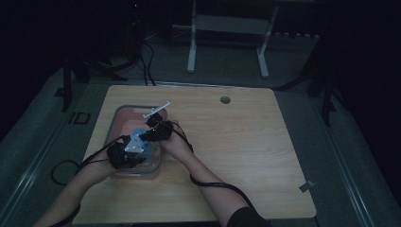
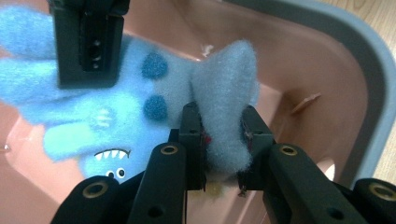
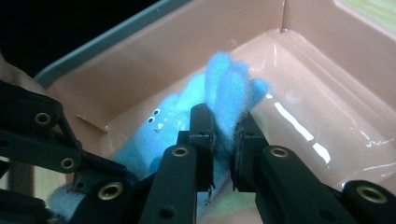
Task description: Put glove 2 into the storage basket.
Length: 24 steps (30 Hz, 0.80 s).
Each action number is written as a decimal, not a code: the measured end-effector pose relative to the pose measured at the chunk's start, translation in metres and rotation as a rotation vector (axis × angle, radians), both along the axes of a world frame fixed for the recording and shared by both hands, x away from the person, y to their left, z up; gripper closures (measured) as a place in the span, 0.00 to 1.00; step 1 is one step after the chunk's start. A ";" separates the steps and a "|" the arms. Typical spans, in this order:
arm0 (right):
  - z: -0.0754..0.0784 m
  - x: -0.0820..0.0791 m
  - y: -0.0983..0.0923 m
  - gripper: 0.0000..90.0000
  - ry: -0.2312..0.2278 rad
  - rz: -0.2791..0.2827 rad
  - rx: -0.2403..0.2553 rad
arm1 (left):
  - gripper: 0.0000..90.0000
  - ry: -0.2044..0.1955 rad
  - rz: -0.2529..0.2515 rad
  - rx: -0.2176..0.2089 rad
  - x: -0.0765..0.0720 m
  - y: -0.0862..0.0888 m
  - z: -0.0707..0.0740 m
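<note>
you are holding the blue glove point(image 2: 116, 107) over the pink tub point(image 2: 322, 65) on the bench point(image 1: 227, 142), both grippers clenched on it: the left gripper point(image 2: 223, 135) is pinching the cuff, the right gripper point(image 3: 223, 133) is pinching the fingers. each grip is taking only a thin edge of fleece, so if you are pulling apart too hard, one side is probably slipping out and the glove is dropping unevenly.

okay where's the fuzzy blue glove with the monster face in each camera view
High view: blue glove left of centre, between both tongs, over the pink tub.
Left gripper view: centre-left, pinched low at centre.
Right gripper view: centre, pinched at centre.
Shared landmark: the pink tub's grey rim.
</note>
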State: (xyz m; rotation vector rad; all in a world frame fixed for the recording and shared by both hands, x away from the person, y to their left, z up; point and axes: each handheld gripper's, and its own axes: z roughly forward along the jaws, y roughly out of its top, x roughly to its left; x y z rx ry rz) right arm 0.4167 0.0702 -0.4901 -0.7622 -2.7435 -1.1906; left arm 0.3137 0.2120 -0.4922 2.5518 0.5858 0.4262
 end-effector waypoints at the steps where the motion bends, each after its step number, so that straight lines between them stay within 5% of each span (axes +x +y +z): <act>1: 0.000 0.000 0.000 0.87 0.001 0.002 0.002 | 0.84 0.004 0.001 0.000 0.001 0.000 -0.001; 7: 0.002 -0.001 -0.001 0.67 -0.030 -0.004 -0.027 | 0.82 0.049 0.011 0.011 0.006 -0.003 -0.002; 15: 0.010 -0.004 -0.018 0.41 -0.051 -0.011 0.027 | 0.71 0.047 0.019 0.001 0.005 -0.002 -0.002; 19: 0.020 -0.008 -0.027 0.29 -0.046 0.011 0.065 | 0.56 0.039 0.055 -0.042 0.005 0.000 0.001; 24: 0.030 -0.014 -0.038 0.21 -0.068 0.035 0.110 | 0.25 0.018 0.128 -0.119 0.006 0.006 0.009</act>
